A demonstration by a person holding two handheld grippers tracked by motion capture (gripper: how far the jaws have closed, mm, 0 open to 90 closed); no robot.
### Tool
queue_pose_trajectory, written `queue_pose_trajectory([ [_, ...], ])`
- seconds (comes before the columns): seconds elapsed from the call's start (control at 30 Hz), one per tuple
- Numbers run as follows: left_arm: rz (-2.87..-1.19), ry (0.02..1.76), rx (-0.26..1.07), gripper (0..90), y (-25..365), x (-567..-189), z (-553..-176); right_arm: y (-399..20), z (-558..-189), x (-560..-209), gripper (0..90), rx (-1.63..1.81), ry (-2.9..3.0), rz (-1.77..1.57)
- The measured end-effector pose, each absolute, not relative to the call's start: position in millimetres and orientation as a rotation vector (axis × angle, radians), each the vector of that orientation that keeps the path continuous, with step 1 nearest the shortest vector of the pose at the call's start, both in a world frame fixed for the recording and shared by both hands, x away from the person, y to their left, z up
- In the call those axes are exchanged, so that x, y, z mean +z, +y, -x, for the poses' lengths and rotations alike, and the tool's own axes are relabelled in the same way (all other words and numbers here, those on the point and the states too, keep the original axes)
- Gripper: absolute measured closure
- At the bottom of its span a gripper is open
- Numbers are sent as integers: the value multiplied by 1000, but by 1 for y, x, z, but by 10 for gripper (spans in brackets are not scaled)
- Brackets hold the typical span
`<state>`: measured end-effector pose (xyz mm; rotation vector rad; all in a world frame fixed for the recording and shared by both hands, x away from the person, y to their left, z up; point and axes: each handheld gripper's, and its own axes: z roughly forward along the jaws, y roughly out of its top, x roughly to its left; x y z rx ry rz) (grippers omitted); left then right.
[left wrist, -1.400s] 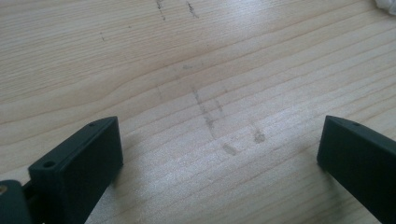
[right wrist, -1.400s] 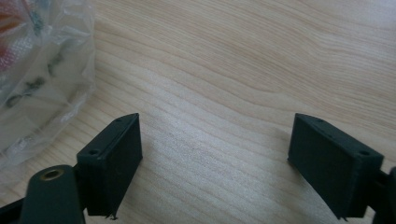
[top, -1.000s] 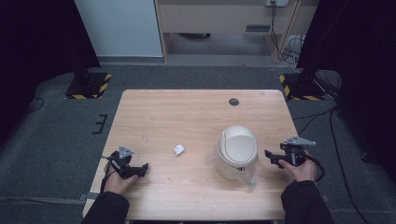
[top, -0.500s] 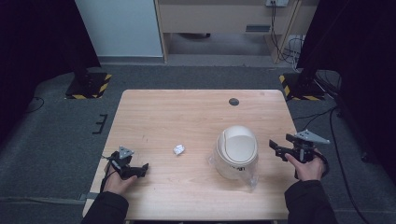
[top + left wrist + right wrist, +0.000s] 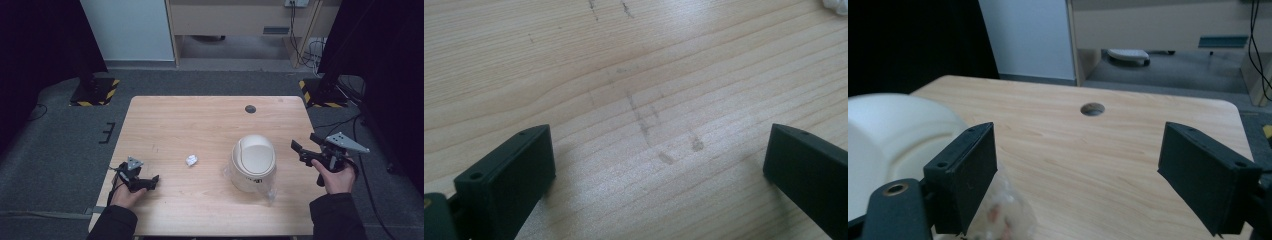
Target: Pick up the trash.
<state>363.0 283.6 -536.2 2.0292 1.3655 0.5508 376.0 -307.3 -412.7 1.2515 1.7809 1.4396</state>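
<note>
Claws: left claw (image 5: 154,180) spread | right claw (image 5: 304,152) spread | white domed bin (image 5: 253,162) contents hidden, possibly lidded

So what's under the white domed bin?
Crumpled clear plastic pokes out from beneath the white domed bin at its near right edge. How far it extends underneath is hidden by the bin.

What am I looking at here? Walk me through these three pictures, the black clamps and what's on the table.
No robot: a person holds a two-jaw tool in each hand. The high view looks down on a wooden table. The left gripper lies low over the table's near left edge; the right gripper is raised beside a white domed bin with a clear bag liner. A crumpled paper ball lies between them. The other two pictures come from cameras riding on each gripper, looking along its black jaws. Both jaws stand open, holding nothing.
</note>
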Motion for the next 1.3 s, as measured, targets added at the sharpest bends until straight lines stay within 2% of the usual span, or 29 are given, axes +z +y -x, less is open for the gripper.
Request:
queue_pose_trajectory([
  [0.43, -2030, 1364, 550, 0, 284, -536, -363, -276, -365, -392, 146, 1532, 1826, -1119],
  [1.3, -2031, 1363, 550, 0, 284, -536, -363, -242, -363, -415, 157, 1511, 2009, -1024],
])
